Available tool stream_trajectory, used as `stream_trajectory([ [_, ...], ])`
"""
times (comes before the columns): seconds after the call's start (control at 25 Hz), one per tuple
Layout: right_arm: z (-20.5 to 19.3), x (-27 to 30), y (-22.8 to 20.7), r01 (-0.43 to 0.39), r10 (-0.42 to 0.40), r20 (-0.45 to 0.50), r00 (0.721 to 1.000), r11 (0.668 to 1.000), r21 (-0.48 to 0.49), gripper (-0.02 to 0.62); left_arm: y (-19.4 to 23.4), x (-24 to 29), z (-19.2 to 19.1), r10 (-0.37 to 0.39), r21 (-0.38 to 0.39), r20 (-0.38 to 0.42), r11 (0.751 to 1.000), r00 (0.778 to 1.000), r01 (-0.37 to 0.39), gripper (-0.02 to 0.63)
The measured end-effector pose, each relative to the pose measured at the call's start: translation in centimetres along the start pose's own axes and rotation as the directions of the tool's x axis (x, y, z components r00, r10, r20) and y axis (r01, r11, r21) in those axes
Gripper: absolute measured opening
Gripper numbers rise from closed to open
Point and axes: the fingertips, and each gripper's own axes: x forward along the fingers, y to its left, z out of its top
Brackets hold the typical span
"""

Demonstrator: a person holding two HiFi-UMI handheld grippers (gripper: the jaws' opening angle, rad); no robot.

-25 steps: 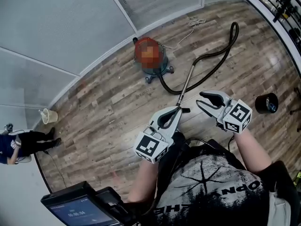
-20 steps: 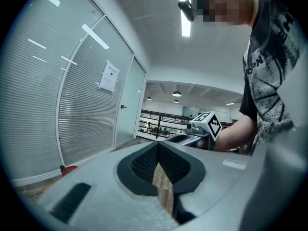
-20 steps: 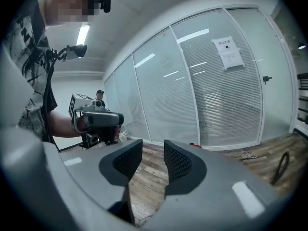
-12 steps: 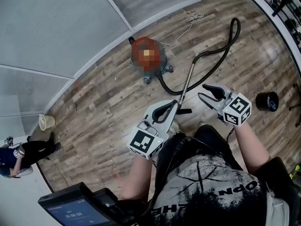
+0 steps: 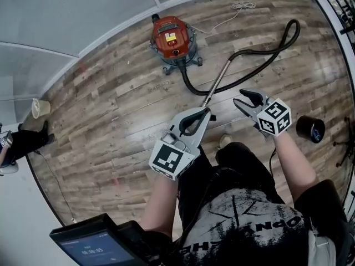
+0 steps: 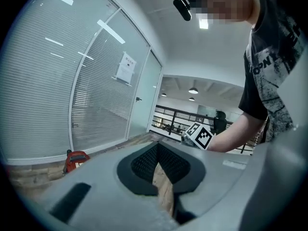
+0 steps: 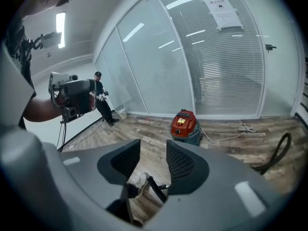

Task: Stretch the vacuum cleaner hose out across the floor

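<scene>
At the left edge a person [image 5: 25, 140] is cut off by the frame; I only make out dark legs. Near them stands one pale bucket [image 5: 36, 108]. In the near left corner one screen device [image 5: 89, 243] is half out of frame, its display too small to read.

Farther off on the floor [image 5: 111, 121] sits the one red vacuum cleaner [image 5: 171, 35]. My left gripper [image 5: 204, 114] is clamped fully closed with nothing in it; only floor shows past its jaws. The one metal wand [image 5: 217, 85] runs from far right to its near end, which vanishes at my left gripper's tip, so I cannot tell whether they touch.

The one black hose [image 5: 188, 86] lies on the floor, leaving the vacuum cleaner, sweeping right into a tight loop at the far right and doubling back to the wand. One white cord [image 5: 244, 6] lies coiled at the far wall.

My right gripper [image 5: 239, 98] stands moderately wide, its jaws having just been opening, nothing between them. One black tub [image 5: 309, 129] sits right of it.
</scene>
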Motion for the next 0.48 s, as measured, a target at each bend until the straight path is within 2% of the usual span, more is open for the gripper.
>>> stream_trajectory([
  [0.2,-5.0,4.8,-2.7,0.007,-0.007,-0.074,0.997,1.0,-0.002,0.178,3.2,3.0,-3.9,-0.025,0.001,0.031,1.0,0.999,0.025,0.0],
  [0.4,-10.0,10.9,-6.2,0.026,-0.019,-0.091,0.996,0.996,0.086,0.186,7.7,5.2,-8.8,-0.048,-0.014,0.059,0.999,0.997,0.049,0.0],
  [0.48,-12.2,13.9,-8.1,0.029,-0.019,-0.095,0.995,0.994,0.102,0.192,9.4,6.2,-11.4,-0.049,0.007,0.056,0.999,0.997,0.049,0.0],
])
